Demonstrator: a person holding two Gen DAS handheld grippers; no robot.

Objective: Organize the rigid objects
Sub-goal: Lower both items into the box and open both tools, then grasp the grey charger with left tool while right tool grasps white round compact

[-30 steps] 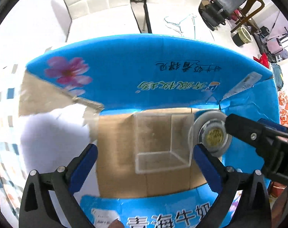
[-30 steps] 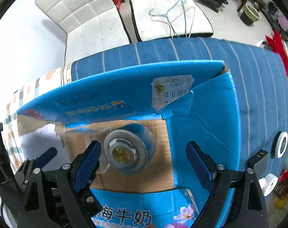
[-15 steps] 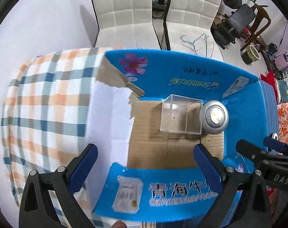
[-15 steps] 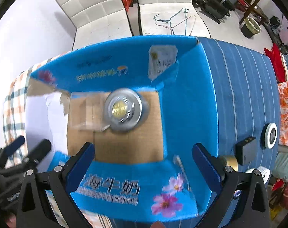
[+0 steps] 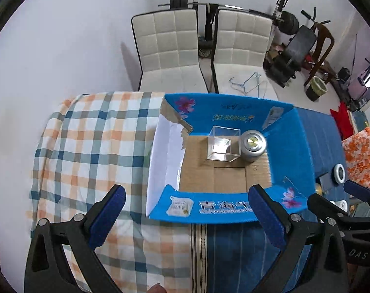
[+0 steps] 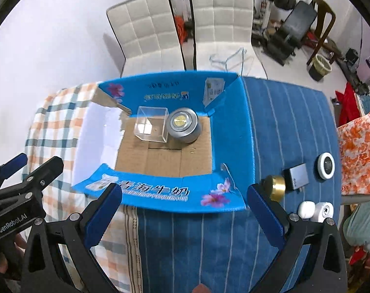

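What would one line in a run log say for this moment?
left gripper: open, empty | right gripper: open, empty | blue box: holds clear cube, round tin | still outside: gold cap

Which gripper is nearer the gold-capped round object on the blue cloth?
Right. The right gripper is just left of the gold-capped object; the left gripper is beyond the box.

Both tools [image 5: 187, 214] [image 6: 185, 210] spread, seemingly empty
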